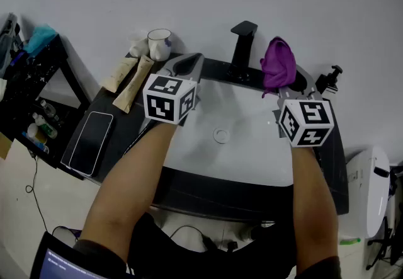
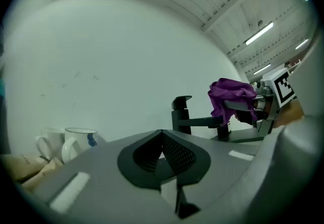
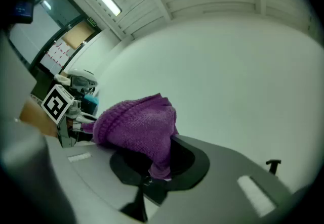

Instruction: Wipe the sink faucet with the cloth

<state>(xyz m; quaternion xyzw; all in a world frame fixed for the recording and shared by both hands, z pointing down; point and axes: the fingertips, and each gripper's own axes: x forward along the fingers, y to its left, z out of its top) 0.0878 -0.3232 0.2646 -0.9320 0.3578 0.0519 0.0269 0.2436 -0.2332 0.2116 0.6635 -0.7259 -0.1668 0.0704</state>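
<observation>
The black faucet (image 1: 243, 41) stands at the back rim of the white sink (image 1: 245, 158); the left gripper view shows the faucet (image 2: 181, 115) with its spout reaching right. My right gripper (image 1: 281, 80) is shut on a bunched purple cloth (image 1: 278, 62), held just right of the faucet, by the spout. In the right gripper view the cloth (image 3: 137, 127) fills the jaws of the right gripper (image 3: 152, 168). My left gripper (image 1: 187, 65) hovers over the sink's back left, left of the faucet. Its jaws are shut on nothing, as the left gripper view shows for that gripper (image 2: 162, 153); the cloth (image 2: 232, 97) hangs over the spout end there.
A white mug (image 1: 159, 43) and two tubes (image 1: 129, 79) lie on the black counter (image 1: 208, 193) at back left. A dark phone (image 1: 92, 142) lies on the left. A black pump dispenser (image 1: 330, 79) stands at back right. A white appliance (image 1: 368, 191) sits right of the counter.
</observation>
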